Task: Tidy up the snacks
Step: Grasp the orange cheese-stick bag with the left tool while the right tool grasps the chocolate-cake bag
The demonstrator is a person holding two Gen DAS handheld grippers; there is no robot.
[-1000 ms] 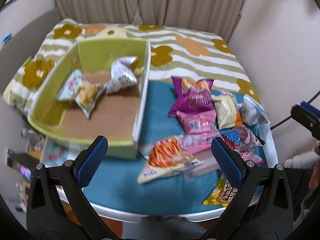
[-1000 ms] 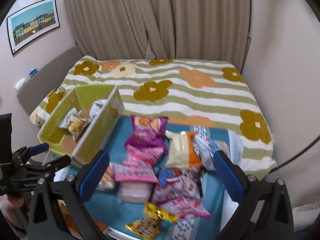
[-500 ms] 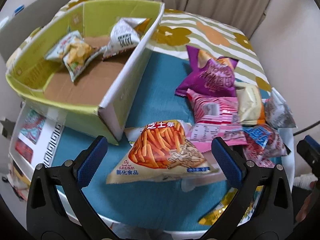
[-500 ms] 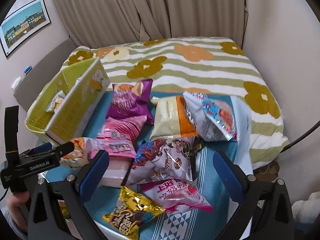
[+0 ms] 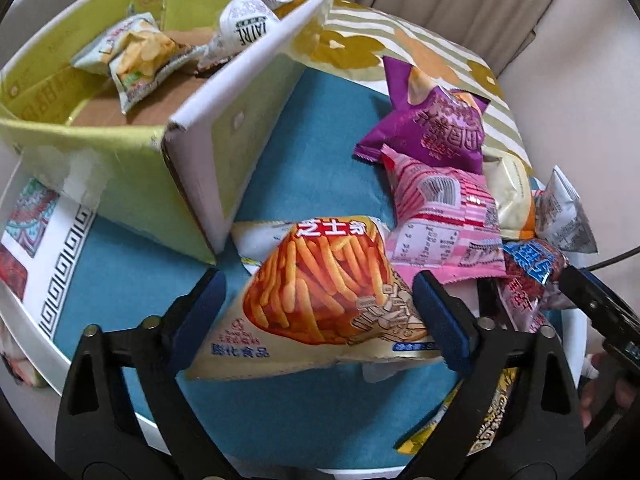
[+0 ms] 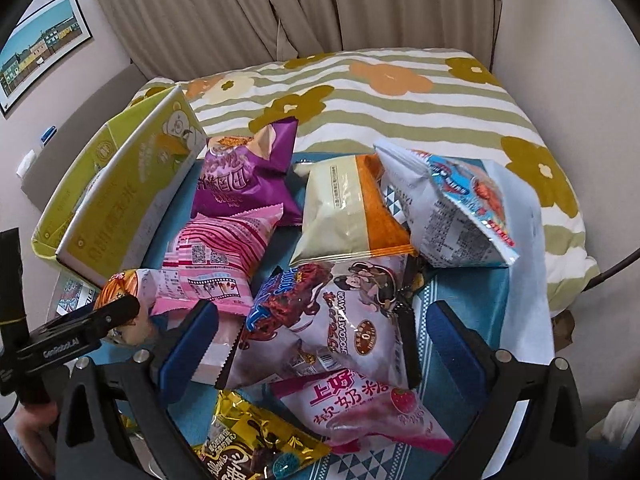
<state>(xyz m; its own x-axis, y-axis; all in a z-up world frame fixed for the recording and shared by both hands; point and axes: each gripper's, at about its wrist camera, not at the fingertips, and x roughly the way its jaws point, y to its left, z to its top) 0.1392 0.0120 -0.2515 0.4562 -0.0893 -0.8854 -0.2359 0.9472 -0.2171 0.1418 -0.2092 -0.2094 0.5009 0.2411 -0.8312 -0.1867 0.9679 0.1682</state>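
An orange cheese-stick bag (image 5: 320, 292) lies on the blue cloth beside the green cardboard box (image 5: 132, 188). My left gripper (image 5: 320, 316) straddles this bag; its jaws are closing, each blue pad at a side edge of the bag, with no squeeze visible. My right gripper (image 6: 324, 348) stands open over a pale chocolate-snack bag (image 6: 340, 320), which lies between its fingers. A pink strawberry candy bag (image 6: 360, 404) and a gold bag (image 6: 256, 444) lie nearer. Two chip bags (image 5: 136, 52) rest inside the box.
Purple (image 6: 244, 176), pink (image 6: 224, 248), cream-and-orange (image 6: 348, 212) and white-blue (image 6: 452, 216) bags crowd the round table (image 5: 36, 312). A flowered, striped bed (image 6: 380, 92) lies behind, curtains beyond. A printed card (image 5: 36, 240) sits under the box. The left gripper's finger (image 6: 80, 328) shows at the left edge.
Both grippers have come down close over the snack pile. The left one's pads have drawn in to the sides of the orange bag. The right one now frames the chocolate bag.
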